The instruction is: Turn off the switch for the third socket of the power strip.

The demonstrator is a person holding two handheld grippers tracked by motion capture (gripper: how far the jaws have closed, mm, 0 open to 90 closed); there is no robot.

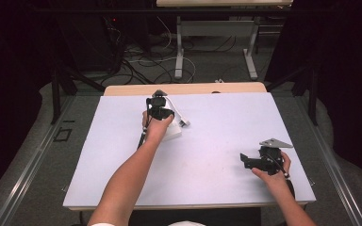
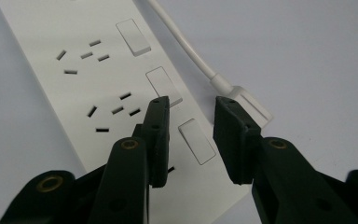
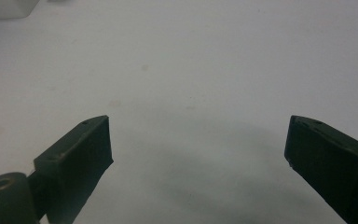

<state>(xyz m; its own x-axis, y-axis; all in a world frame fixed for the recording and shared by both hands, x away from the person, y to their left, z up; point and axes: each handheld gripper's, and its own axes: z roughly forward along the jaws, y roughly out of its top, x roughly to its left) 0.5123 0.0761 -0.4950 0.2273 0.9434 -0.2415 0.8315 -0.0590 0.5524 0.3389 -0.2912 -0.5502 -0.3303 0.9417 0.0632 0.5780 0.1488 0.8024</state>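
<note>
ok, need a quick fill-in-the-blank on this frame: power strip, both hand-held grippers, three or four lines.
1. The left hand-held gripper hangs over a white ____ with rocker switches.
2. The strip's cable is coloured ____.
3. The right hand-held gripper has its jaws spread wide over bare table, holding ____.
4. In the high view, the grey three-cornered plate sits on the ____ hand-held gripper.

Missing words: power strip; white; nothing; right
</note>
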